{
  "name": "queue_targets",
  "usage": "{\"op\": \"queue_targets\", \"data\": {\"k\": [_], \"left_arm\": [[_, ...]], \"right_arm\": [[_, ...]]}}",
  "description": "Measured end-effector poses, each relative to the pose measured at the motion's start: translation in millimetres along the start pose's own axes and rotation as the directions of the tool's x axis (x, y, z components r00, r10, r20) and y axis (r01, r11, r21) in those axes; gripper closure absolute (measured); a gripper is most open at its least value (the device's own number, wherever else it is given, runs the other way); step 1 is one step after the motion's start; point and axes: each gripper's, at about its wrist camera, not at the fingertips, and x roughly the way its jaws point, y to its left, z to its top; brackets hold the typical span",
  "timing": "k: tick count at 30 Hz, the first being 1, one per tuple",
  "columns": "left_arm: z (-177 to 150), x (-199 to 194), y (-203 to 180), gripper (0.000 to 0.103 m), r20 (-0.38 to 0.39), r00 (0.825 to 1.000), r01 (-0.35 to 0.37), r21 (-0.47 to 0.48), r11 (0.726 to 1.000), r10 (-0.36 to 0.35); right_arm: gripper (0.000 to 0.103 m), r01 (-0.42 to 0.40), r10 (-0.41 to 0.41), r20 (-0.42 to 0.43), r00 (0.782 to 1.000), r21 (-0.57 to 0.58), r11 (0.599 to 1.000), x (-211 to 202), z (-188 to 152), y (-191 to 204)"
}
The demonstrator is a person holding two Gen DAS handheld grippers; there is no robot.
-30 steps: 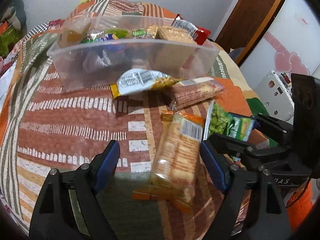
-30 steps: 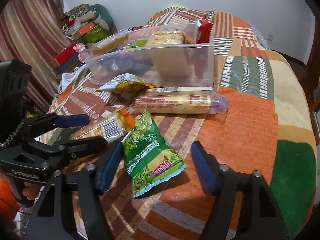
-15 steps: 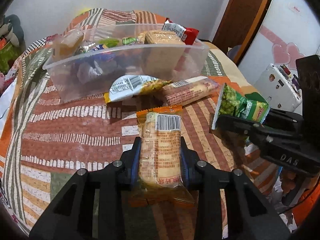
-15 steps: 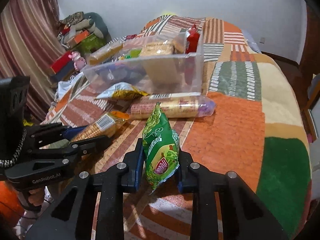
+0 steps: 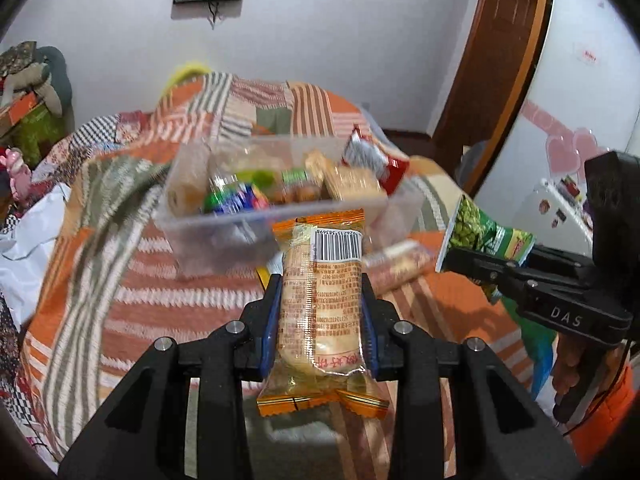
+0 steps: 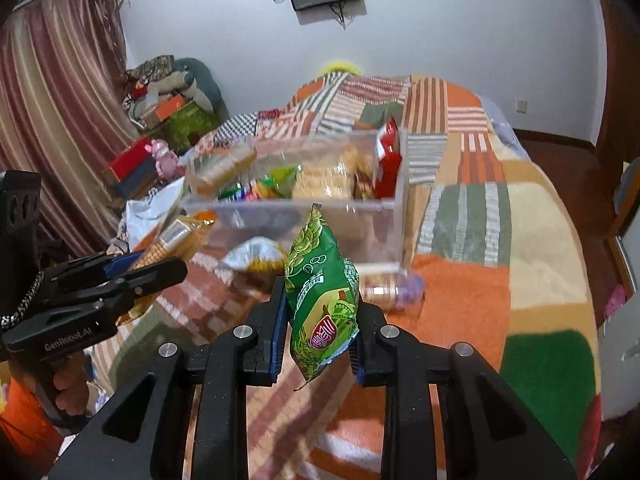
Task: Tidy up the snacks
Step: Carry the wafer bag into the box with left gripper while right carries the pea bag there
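Note:
My left gripper (image 5: 320,320) is shut on an orange-ended biscuit pack (image 5: 320,300) and holds it in the air in front of the clear plastic bin (image 5: 224,236). My right gripper (image 6: 320,320) is shut on a green pea snack bag (image 6: 320,284), lifted off the bed before the same bin (image 6: 320,224). The bin holds several snacks. Each gripper shows in the other's view: the right one with the green bag (image 5: 484,240), the left one with the biscuit pack (image 6: 176,240).
A long biscuit roll (image 6: 390,286) and a yellow-white snack bag (image 6: 252,256) lie on the patchwork bedspread (image 6: 472,292) in front of the bin. Clutter and boxes (image 6: 160,120) stand left by the curtain. A door (image 5: 496,60) is at the right.
Both grippers closed on their packs a second ago and have since lifted them off the bed toward the bin.

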Motion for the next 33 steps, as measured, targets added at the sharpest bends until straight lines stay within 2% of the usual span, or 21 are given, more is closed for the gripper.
{"op": "queue_targets", "data": {"k": [12,17,26,33], "left_arm": [[48,-11,24,0.069,0.116,0.992,-0.044,-0.024,0.999,0.047],[68,-6,34,0.069,0.139,0.989,-0.055,-0.03,0.998,0.059],[98,27,49,0.069,0.121,0.989,-0.081,-0.021,0.997,0.083],[105,64,60,0.069,0.06,0.995,-0.081,-0.036,0.996,0.083]], "right_arm": [[0.08,0.009,-0.003,0.091,0.996,-0.06,0.998,1,46,11],[0.08,0.036,-0.027,0.119,0.993,-0.075,0.997,10,68,12],[0.079,0.011,-0.005,0.127,0.992,-0.047,0.999,37,95,11],[0.079,0.006,-0.004,0.083,0.997,-0.025,1.0,66,108,7]]}}
